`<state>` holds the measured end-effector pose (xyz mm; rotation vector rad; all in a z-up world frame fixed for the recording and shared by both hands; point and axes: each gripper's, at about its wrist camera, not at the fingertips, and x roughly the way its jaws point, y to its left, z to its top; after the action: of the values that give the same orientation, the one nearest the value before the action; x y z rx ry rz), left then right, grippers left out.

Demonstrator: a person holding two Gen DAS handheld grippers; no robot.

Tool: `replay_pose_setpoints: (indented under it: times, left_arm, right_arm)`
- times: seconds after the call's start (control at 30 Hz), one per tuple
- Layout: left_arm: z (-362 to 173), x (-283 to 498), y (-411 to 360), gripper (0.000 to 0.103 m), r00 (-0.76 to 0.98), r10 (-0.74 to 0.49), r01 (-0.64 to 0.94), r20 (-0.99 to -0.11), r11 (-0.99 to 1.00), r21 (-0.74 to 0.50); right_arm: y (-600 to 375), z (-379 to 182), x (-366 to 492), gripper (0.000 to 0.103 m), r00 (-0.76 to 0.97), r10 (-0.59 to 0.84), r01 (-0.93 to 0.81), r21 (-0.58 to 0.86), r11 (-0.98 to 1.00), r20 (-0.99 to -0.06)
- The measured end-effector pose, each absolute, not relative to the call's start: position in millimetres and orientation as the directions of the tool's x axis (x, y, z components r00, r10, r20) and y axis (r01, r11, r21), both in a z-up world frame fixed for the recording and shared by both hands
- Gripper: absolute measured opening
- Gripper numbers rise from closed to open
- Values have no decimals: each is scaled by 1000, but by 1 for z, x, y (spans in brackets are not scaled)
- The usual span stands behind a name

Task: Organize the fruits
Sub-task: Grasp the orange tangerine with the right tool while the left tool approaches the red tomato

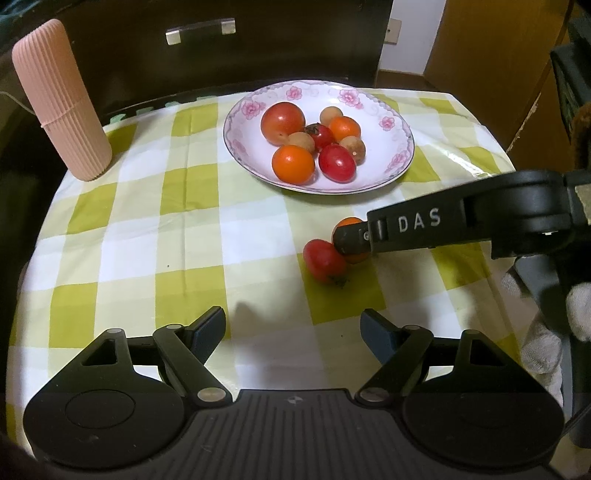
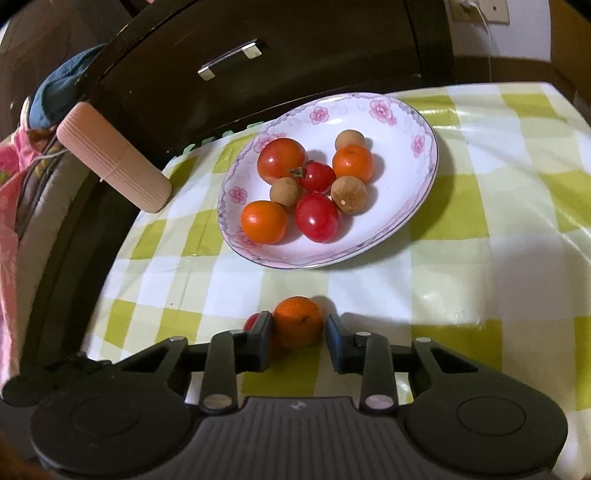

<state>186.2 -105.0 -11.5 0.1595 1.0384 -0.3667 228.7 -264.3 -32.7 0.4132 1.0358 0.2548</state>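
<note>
A white floral plate [image 1: 388,107] [image 2: 402,122] at the back of the table holds several red and orange tomatoes and brown longans. An orange fruit [image 2: 298,327] [image 1: 349,223] lies on the checked cloth in front of the plate, with a red tomato [image 1: 325,260] [image 2: 251,322] touching its left side. My right gripper [image 2: 298,332] [image 1: 349,242] is open, its jaws on either side of the orange fruit with a small gap on the right. My left gripper [image 1: 293,328] is open and empty, low over the cloth, nearer than both loose fruits.
A ribbed pink cylinder case [image 1: 61,101] [image 2: 114,158] stands at the table's back left corner. A dark cabinet with a metal handle [image 1: 199,31] [image 2: 229,61] stands right behind the table. The green-and-white checked cloth [image 1: 147,221] covers the table.
</note>
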Motion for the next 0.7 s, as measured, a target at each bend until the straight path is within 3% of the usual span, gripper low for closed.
replay_pose_setpoints:
  times: [0.7]
  left_arm:
    - [-11,190,-100,85,454,-229,348,-861,935,-65]
  right_arm:
    - [-267,-36,235,32,499,398,36,477,878,-770]
